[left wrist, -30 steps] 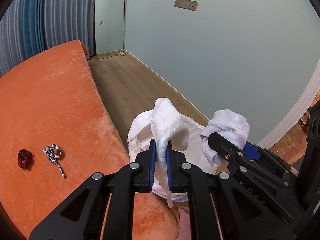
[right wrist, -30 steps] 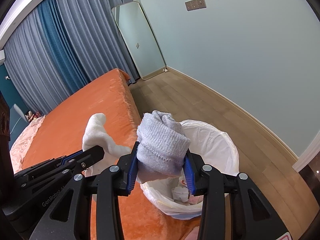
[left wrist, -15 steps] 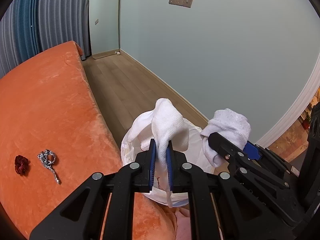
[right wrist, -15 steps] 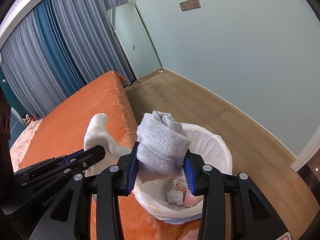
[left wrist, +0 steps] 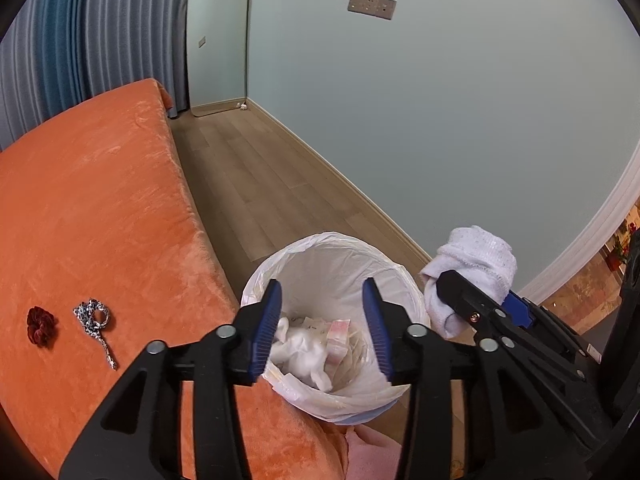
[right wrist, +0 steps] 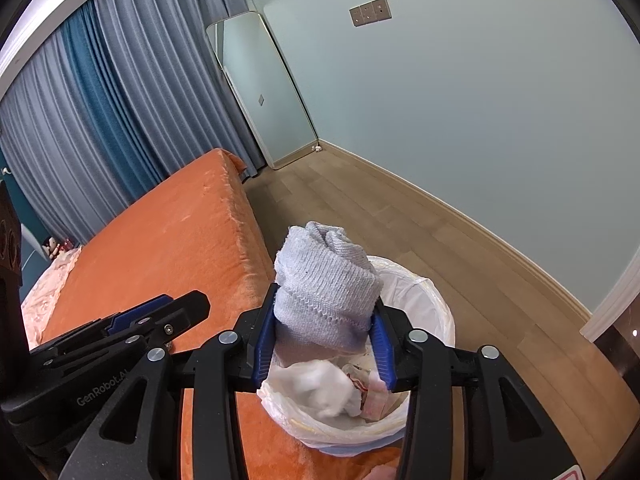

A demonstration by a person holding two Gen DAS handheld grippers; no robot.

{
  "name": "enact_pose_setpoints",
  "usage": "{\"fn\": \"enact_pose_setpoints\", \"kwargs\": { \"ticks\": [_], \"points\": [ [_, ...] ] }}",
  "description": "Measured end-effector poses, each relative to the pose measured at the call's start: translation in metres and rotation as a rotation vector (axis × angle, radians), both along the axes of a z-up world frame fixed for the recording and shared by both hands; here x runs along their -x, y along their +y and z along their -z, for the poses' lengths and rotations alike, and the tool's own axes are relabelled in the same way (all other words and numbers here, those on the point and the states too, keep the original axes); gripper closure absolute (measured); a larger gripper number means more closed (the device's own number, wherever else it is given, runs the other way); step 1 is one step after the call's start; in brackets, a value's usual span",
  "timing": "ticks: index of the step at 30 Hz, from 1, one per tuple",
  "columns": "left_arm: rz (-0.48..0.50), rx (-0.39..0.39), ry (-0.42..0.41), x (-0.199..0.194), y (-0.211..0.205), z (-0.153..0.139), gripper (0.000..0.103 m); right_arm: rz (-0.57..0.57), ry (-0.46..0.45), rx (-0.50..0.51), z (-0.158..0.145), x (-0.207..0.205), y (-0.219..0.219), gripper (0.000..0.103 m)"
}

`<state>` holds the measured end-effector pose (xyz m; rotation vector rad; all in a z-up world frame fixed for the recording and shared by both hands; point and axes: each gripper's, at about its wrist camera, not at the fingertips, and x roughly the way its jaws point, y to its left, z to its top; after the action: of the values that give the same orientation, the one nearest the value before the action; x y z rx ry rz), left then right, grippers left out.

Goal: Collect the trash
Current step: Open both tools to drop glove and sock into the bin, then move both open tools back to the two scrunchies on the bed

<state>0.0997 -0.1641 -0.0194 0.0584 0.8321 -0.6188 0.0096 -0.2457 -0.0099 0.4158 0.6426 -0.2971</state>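
Showing only in left view: scrunchie (left wrist: 40, 325), hair tie (left wrist: 94, 320).

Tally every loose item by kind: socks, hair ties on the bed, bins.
Socks: 2, one white sock in the bin, one grey sock clamped in the right gripper
Hair ties: 2, red scrunchie, patterned tie
Bins: 1, lined bin
Total: 5

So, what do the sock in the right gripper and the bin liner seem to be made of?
Sock: likely knitted cotton or a blend, matte, pale grey-white; ribbed stitch rows and a zigzag hem edge show. Bin liner: thin plastic film, translucent white, slightly glossy; it wrinkles and folds over the rim.
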Motion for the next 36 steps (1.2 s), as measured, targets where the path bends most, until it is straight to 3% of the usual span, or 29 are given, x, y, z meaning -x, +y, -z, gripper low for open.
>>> {"fn": "enact_pose_setpoints", "kwargs": {
  "ticks": [16, 36],
  "points": [
    [-0.06, 0.021, 0.001, -0.002, 0.031, -0.004, 0.055, 0.0, -0.008, 0.011, -0.003, -0.006, 0.006, 0.05],
    [-0.136, 0.043, 0.008, -0.008, 0.08, -0.005, 0.055, -0.071, 0.015, 0.033, 0.004, -0.028, 0.03, 0.049]
  ]
}}
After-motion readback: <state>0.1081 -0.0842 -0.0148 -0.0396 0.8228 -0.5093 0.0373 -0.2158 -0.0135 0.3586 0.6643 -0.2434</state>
